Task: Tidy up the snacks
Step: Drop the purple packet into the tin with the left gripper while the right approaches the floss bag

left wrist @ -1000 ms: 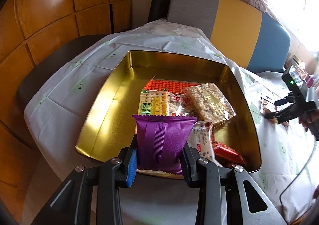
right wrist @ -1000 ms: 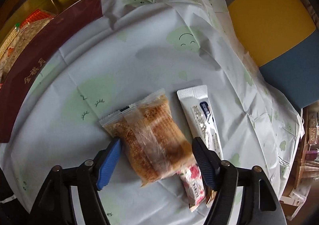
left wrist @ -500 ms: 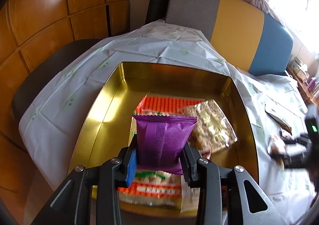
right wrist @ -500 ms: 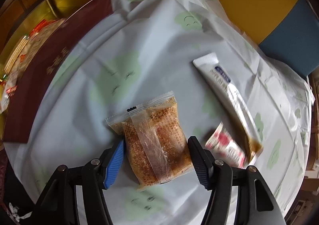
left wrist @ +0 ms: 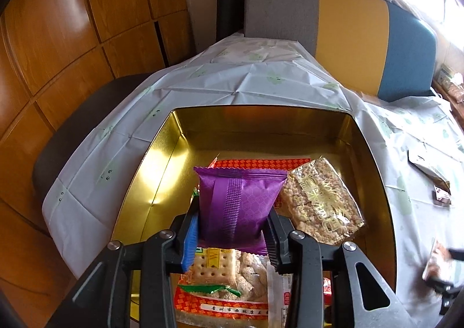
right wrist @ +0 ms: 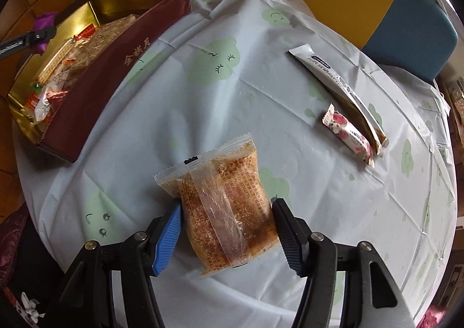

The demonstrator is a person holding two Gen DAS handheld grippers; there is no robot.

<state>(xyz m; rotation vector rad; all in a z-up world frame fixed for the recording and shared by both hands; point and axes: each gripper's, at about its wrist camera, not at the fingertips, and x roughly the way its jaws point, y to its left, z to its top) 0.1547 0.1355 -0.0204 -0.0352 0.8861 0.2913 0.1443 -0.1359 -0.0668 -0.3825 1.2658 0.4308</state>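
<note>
My left gripper (left wrist: pixel 232 213) grips a purple snack packet (left wrist: pixel 240 200) upright above the gold tin (left wrist: pixel 162 171); its jaws are opening slightly, pads still on the packet. Below lie a cracker pack (left wrist: pixel 211 264), a puffed-rice bar (left wrist: pixel 322 203) and an orange-red packet (left wrist: pixel 261 164). My right gripper (right wrist: pixel 226 207) is shut on a clear packet with a brown cake (right wrist: pixel 223 197), held over the tablecloth, to the right of the tin's maroon wall (right wrist: pixel 124 72). The purple packet (right wrist: pixel 43 20) shows at far left in the right wrist view.
A white stick sachet (right wrist: pixel 327 75) and a small flowered packet (right wrist: pixel 348 133) lie on the tablecloth to the right. A grey, yellow and blue chair back (left wrist: pixel 348 37) stands behind the table, with wooden panelling (left wrist: pixel 87 23) at left. The tin's left half is bare gold.
My left gripper carried the purple packet further over the tin. My right gripper closed on the brown cake packet and moved it away from the sachet, toward the tin.
</note>
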